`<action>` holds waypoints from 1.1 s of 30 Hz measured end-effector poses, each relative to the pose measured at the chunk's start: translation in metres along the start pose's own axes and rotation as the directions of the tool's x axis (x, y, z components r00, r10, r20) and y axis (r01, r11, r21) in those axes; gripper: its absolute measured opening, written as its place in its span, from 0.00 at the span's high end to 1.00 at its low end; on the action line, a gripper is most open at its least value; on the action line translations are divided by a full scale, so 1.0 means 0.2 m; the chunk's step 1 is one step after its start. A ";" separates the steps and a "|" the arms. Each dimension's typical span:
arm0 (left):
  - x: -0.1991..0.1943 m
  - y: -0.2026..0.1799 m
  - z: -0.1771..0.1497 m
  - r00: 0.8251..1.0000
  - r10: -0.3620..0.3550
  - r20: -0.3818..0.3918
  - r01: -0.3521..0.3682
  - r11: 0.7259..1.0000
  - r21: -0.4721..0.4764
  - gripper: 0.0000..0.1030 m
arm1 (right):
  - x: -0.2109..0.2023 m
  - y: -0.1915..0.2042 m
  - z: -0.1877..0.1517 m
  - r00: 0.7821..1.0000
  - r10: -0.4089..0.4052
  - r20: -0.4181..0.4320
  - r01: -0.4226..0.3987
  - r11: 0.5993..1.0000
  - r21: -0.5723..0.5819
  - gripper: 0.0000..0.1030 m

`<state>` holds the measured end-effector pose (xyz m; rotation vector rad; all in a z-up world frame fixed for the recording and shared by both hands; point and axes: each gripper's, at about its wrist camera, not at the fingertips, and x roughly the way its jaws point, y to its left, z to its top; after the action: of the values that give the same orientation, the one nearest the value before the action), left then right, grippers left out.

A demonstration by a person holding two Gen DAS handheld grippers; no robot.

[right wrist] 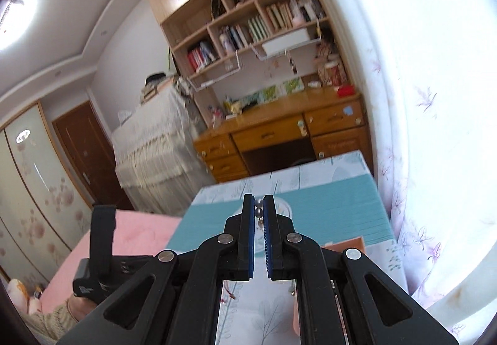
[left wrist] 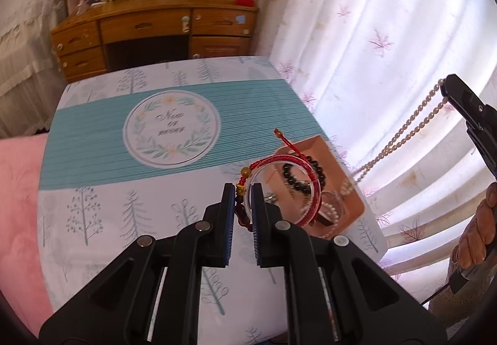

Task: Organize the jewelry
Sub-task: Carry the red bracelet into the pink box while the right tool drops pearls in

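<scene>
- Behind the patterned tablecloth [left wrist: 102,205], a wooden desk [left wrist: 155,31] and a white flowered curtain [left wrist: 372,34] are seen; a bookshelf is seen above the desk in the right wrist view.
- On the cloth, near its right edge, a peach tray [left wrist: 351,189] is placed; a black bead bracelet [left wrist: 306,174] and a few small pieces that cannot be told apart are left in it.
- By judgement, the task is only in its early or middle part: two pieces are lifted, and nothing is seen sorted.
- By the left gripper [left wrist: 243,199], a red cord bracelet [left wrist: 279,161] with a clear bangle is held; the fingers are narrow, closed on the beaded part.
- By the right gripper [right wrist: 258,208], a pearl necklace [left wrist: 403,136] is held above the tray; the fingers are nearly shut on the pearls, and the strand hangs down to the tray.
</scene>
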<state>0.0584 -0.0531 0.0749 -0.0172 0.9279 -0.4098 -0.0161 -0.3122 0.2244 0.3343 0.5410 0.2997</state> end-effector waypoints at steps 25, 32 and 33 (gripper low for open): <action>0.32 -0.33 -0.04 0.995 0.015 -0.098 0.001 0.987 0.163 0.92 | 0.05 -0.15 -0.44 0.962 -0.041 -0.271 0.039 0.999 -0.014 0.95; 0.41 -0.34 -0.06 0.993 0.015 -0.117 0.006 0.984 0.180 0.92 | 0.19 -0.26 -0.56 0.939 -0.112 -0.326 0.129 0.991 0.030 0.94; 0.42 -0.35 -0.06 0.993 0.012 -0.118 0.009 0.983 0.182 0.92 | 0.19 -0.28 -0.57 0.941 -0.117 -0.318 0.137 0.990 0.040 0.94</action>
<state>0.0687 -0.1446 0.0160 0.1773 1.0039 -0.4976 -0.0371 -0.3232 0.0947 0.3109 0.8846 0.2117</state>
